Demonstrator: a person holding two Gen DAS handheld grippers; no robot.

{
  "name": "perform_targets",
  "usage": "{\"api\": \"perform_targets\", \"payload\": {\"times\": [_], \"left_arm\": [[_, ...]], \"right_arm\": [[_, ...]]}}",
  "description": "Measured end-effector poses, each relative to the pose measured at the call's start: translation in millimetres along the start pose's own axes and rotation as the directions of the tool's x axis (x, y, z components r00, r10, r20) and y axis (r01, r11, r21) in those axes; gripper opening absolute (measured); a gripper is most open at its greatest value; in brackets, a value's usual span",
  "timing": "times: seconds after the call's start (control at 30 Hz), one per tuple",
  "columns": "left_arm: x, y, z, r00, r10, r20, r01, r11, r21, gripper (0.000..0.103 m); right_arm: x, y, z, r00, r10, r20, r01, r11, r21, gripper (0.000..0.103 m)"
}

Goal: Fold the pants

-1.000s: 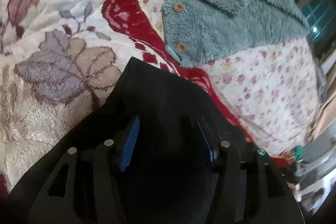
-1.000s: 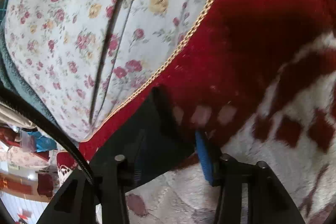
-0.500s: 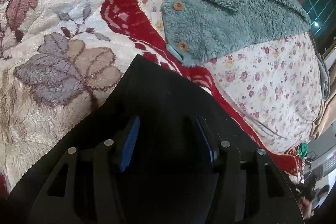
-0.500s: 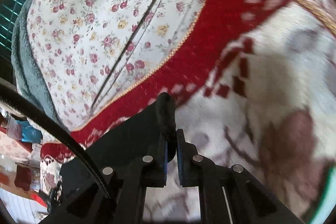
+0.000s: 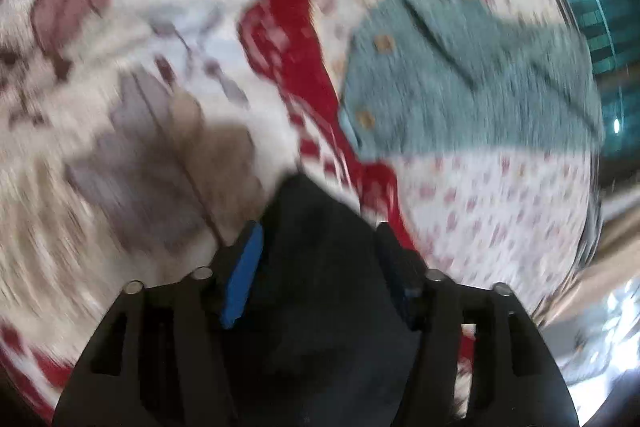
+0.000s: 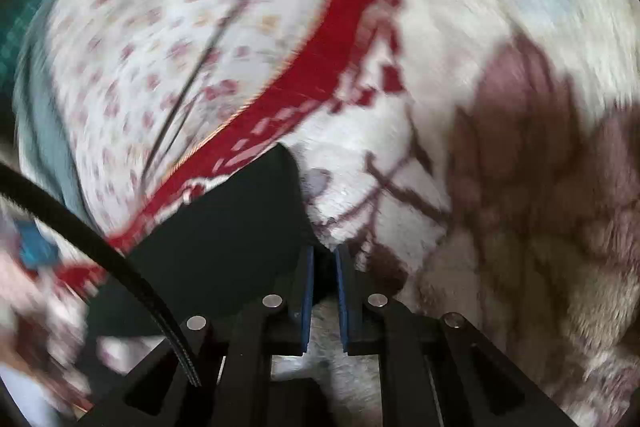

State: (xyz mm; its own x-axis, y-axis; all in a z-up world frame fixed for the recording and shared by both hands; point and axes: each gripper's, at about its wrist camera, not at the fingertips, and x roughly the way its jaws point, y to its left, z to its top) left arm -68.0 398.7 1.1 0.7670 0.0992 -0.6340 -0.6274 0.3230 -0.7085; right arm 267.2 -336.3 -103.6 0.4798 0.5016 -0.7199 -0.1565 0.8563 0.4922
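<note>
The black pants (image 5: 320, 307) lie on a plush blanket (image 5: 120, 147), one corner pointing away from me. My left gripper (image 5: 316, 231) stands over them with its blue pads wide apart. Its jaws are opening and the dark cloth fills the space between them, with no pad seen pressing on it. In the right wrist view, my right gripper (image 6: 322, 251) is shut on an edge of the pants (image 6: 224, 227). That cloth spreads to the left of the fingers. Both views are blurred by motion.
A teal fleece garment (image 5: 460, 79) with wooden buttons lies on a floral sheet (image 5: 500, 207) beyond the blanket's red border (image 5: 296, 7). The leaf-patterned blanket (image 6: 520, 187) spreads to the right of the right gripper. A black cable (image 6: 100, 251) crosses the lower left of that view.
The right gripper closed on the pants edge and carried it across the blanket, away from the red border. The left gripper's jaws widened and it shifted, the pants corner now nearer its fingertips.
</note>
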Motion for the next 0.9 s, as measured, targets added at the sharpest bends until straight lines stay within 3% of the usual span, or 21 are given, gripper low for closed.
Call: {"api": "perform_targets", "payload": {"times": [0.07, 0.17, 0.3, 0.4, 0.63, 0.9], "left_arm": [[0, 11, 18, 1.0, -0.02, -0.005, 0.019, 0.998, -0.066, 0.071], [16, 20, 34, 0.997, -0.034, -0.074, 0.025, 0.993, -0.117, 0.071], [47, 3, 35, 0.989, 0.025, -0.149, -0.023, 1.0, 0.013, 0.071], [62, -11, 40, 0.987, 0.017, -0.157, -0.003, 0.996, 0.089, 0.071], [86, -14, 44, 0.98, 0.009, -0.2, 0.021, 0.989, 0.147, 0.071], [79, -20, 31, 0.975, -0.014, -0.22, 0.054, 0.983, 0.178, 0.071]], "right_arm": [[-3, 5, -6, 0.999, -0.01, 0.05, 0.012, 0.999, -0.047, 0.008], [0, -7, -2, 0.998, 0.044, 0.051, -0.044, 0.999, -0.001, 0.008], [-2, -26, -8, 0.987, 0.146, 0.071, -0.152, 0.985, 0.087, 0.008], [0, -23, -8, 0.985, 0.155, 0.074, -0.161, 0.983, 0.093, 0.008], [-3, -20, -10, 0.985, 0.152, 0.076, -0.159, 0.983, 0.09, 0.008], [-3, -21, -10, 0.985, 0.153, 0.076, -0.16, 0.983, 0.09, 0.008]]}}
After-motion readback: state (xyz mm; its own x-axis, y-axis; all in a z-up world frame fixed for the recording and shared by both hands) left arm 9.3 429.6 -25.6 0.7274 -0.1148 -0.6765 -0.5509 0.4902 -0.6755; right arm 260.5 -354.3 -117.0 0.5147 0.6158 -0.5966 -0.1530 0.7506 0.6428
